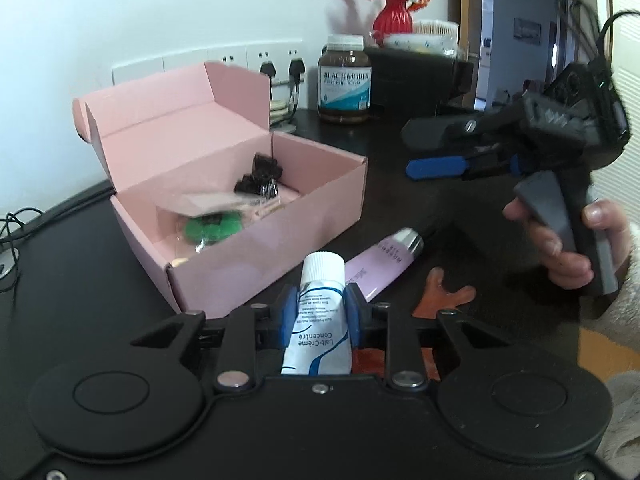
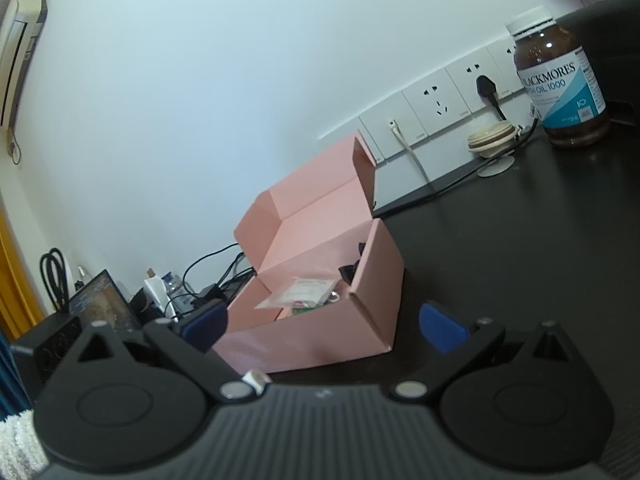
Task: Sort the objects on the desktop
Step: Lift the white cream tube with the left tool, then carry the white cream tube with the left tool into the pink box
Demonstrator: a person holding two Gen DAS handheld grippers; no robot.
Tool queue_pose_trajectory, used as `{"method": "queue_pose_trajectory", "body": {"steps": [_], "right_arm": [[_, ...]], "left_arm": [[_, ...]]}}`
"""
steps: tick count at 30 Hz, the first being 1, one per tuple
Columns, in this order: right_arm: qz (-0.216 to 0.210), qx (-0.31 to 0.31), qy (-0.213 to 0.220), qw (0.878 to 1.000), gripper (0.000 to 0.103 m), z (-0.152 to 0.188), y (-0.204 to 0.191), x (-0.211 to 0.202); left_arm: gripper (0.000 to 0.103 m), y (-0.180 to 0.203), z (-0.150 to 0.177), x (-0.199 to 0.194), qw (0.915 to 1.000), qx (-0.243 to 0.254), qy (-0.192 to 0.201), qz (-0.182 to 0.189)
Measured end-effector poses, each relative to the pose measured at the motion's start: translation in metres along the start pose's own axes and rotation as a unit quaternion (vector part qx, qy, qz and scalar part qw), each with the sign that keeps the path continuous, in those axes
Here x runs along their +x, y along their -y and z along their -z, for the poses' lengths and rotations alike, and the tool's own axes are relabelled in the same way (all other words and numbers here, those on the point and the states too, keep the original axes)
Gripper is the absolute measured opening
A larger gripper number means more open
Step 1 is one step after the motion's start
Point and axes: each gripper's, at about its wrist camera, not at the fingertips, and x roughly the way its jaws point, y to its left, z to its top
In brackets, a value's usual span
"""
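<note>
Pink box (image 1: 240, 216) holds black clips (image 1: 260, 182), perhaps green tape; left gripper (image 1: 316, 312) grasps white tube (image 1: 318, 320).

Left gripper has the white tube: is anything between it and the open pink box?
Nothing visible. The left gripper grips the white tube; the pink box lies just ahead, lid up, only its low front wall to clear.

Two close wrist views, sharing pink box (image 1: 240, 200)
</note>
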Motion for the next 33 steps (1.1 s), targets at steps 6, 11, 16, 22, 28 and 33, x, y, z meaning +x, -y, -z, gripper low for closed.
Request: {"method": "queue_pose_trajectory", "body": {"steps": [6,11,16,22,28,33], "right_arm": [[-0.001,0.001,-0.001,1.0,0.102,-0.001,0.0,0.0],[0.001,0.001,0.001,1.0,0.102,-0.001,0.0,-0.001],[0.004,0.008,0.007,1.0,0.102,-0.002,0.003,-0.004],[0.003,0.009,0.006,1.0,0.102,-0.002,0.002,-0.005],[-0.003,0.009,0.007,1.0,0.102,-0.003,0.002,-0.005],[-0.005,0.01,0.006,1.0,0.102,-0.002,0.003,-0.004]], "left_arm": [[0.026,-0.001,-0.023,-0.029,0.9974,-0.004,0.061,-0.038],[0.026,-0.017,-0.052,-0.025,0.9902,-0.042,0.082,-0.105],[0.026,-0.026,-0.065,0.013,0.986,-0.05,0.053,-0.15],[0.026,-0.026,-0.073,0.052,0.9914,-0.03,0.002,-0.128],[0.025,-0.015,-0.069,0.073,0.9948,-0.01,-0.044,-0.091],[0.025,-0.028,-0.07,0.078,0.9949,-0.05,-0.06,-0.064]]}}
